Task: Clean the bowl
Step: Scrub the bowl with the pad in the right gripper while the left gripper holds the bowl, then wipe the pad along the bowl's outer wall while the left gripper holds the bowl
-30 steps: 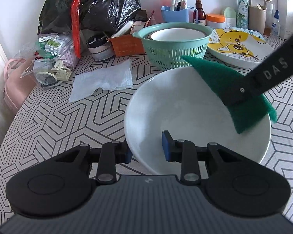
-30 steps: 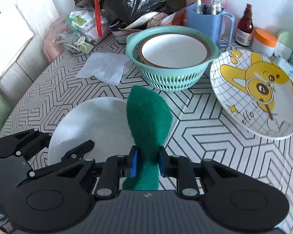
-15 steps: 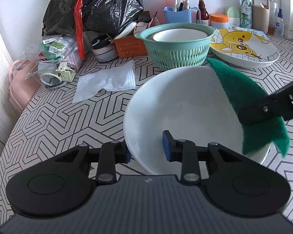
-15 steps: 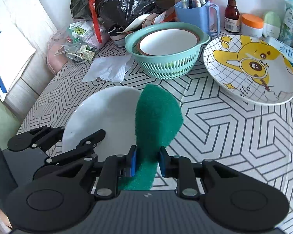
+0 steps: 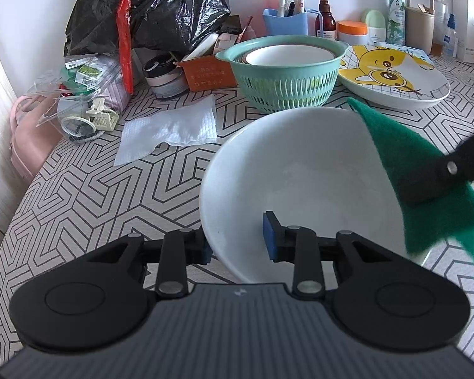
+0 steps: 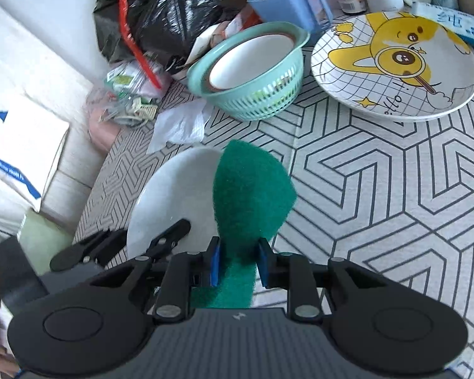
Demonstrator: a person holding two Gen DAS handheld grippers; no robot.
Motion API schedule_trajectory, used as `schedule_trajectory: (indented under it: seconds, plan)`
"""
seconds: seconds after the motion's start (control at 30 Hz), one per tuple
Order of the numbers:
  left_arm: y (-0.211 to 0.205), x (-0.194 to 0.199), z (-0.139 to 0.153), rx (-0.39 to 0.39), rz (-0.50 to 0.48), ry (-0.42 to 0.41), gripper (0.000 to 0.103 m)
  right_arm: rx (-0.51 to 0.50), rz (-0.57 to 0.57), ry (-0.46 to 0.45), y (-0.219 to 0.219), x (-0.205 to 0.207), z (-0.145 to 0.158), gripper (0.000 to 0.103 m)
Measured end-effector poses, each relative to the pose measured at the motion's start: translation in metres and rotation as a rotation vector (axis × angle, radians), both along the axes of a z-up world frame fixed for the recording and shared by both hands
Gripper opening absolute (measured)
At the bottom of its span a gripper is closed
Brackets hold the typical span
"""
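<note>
White bowl [image 5: 303,170] on patterned table [image 5: 79,189], near rim pinched by left gripper [image 5: 237,240]. Right gripper [image 6: 237,265] clamps green scouring pad [image 6: 249,195] at bowl's right rim; interior lies leftward.

two grippers: the left gripper [image 5: 237,237] and the right gripper [image 6: 237,265]. one white bowl [image 5: 300,170] in front, and one green scouring pad [image 6: 249,202]. one teal colander [image 5: 284,75] with at least two bowls nested inside it. one cartoon plate [image 5: 395,79]. one black rubbish bag [image 5: 148,9]. one paper towel [image 5: 170,129]. one blue cup [image 5: 284,22] of pens. one brown bottle [image 5: 327,20]. one orange-lidded jar [image 5: 352,31]. one patterned desk [image 5: 94,189].
</note>
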State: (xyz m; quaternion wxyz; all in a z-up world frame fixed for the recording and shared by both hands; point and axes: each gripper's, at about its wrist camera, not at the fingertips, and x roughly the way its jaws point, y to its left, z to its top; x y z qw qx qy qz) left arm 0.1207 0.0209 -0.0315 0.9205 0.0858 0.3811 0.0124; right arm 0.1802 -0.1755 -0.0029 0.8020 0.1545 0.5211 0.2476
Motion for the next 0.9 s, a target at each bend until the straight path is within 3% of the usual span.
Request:
schedule_trajectory:
  seconds: [0.3, 0.63, 0.77, 0.9]
  plan:
    - [0.0, 0.001, 0.001, 0.002, -0.001, 0.002, 0.029, 0.082, -0.058, -0.056, -0.01, -0.004, -0.011, 0.024]
    - [0.0, 0.0, 0.001, 0.006, 0.0, -0.001, 0.029, 0.124, -0.032, -0.191, -0.014, -0.069, -0.006, 0.022]
    - [0.001, 0.0, 0.001, 0.0, 0.003, 0.001, 0.029, 0.013, -0.06, -0.335, -0.013, -0.103, 0.0, 0.021]
    - [0.001, -0.001, 0.001, 0.0, 0.004, -0.002, 0.029, -0.119, -0.104, -0.361, -0.009, -0.119, -0.006, 0.021]
